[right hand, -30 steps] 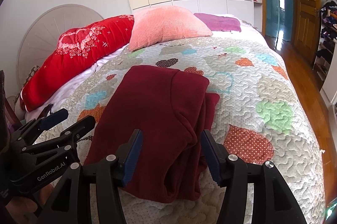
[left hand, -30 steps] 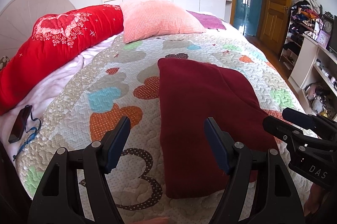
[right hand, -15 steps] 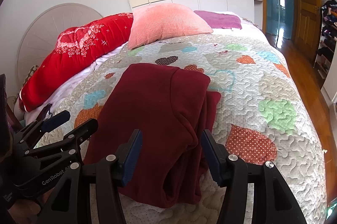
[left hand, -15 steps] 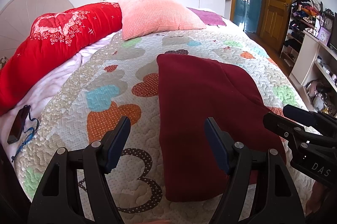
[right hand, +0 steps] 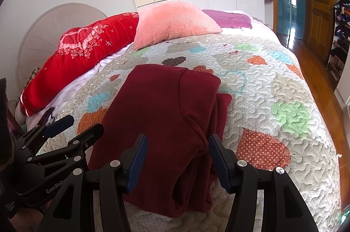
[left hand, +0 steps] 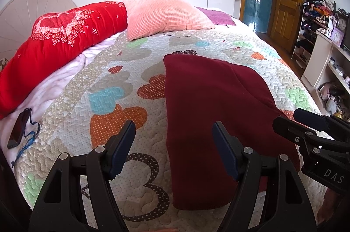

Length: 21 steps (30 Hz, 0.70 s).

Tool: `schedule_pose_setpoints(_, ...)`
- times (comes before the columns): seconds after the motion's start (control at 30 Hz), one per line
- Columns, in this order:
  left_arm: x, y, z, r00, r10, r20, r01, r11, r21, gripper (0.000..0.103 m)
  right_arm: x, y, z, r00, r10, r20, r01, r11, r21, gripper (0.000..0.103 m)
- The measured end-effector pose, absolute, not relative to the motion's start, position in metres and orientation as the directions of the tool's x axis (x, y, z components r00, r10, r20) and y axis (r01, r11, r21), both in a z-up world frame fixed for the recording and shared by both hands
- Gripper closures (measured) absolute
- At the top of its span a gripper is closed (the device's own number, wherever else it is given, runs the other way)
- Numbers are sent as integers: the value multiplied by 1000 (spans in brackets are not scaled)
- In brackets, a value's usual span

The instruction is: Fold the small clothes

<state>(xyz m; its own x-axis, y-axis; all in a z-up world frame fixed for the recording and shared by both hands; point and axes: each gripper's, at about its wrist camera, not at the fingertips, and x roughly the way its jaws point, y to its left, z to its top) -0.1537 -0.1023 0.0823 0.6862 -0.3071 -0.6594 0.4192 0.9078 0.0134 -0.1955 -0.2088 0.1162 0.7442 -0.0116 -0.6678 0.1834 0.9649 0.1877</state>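
While both grippers hang above the near end of the bed, neither one is holding anything. On the left gripper (left hand: 172,138) the fingers (left hand: 122,144) are spread wide, with only air between them; past them you see the left edge of the dark red top (left hand: 210,114) and the quilt (left hand: 113,98) beside it. On the right gripper (right hand: 177,157) the fingers (right hand: 136,157) are spread too, but not as wide, and they sit over the near right part of the top without pinching it.

That top lies on the quilt, in the middle of the near part of the bed. It looks mostly folded. Its left side is straight and flat. A big flap is laid across it. On the right side the layers are bunched, and a bit of cloth sticks out past the flap. The near right corner is lumpy.

I think the main folds are done. What may be left is one more fold to make it smaller, or smoothing that messy right side.

Farther back sit a pink pillow (left hand: 164,13) and a red blanket (left hand: 56,42).
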Motion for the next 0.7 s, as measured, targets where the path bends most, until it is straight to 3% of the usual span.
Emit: schedule_pose_setpoints(0.7, -150, -106, 78, 685, -319, -654, 435, 900, 16, 30, -190, -210, 110, 737, -1, -676, 180, 964, 195, 47)
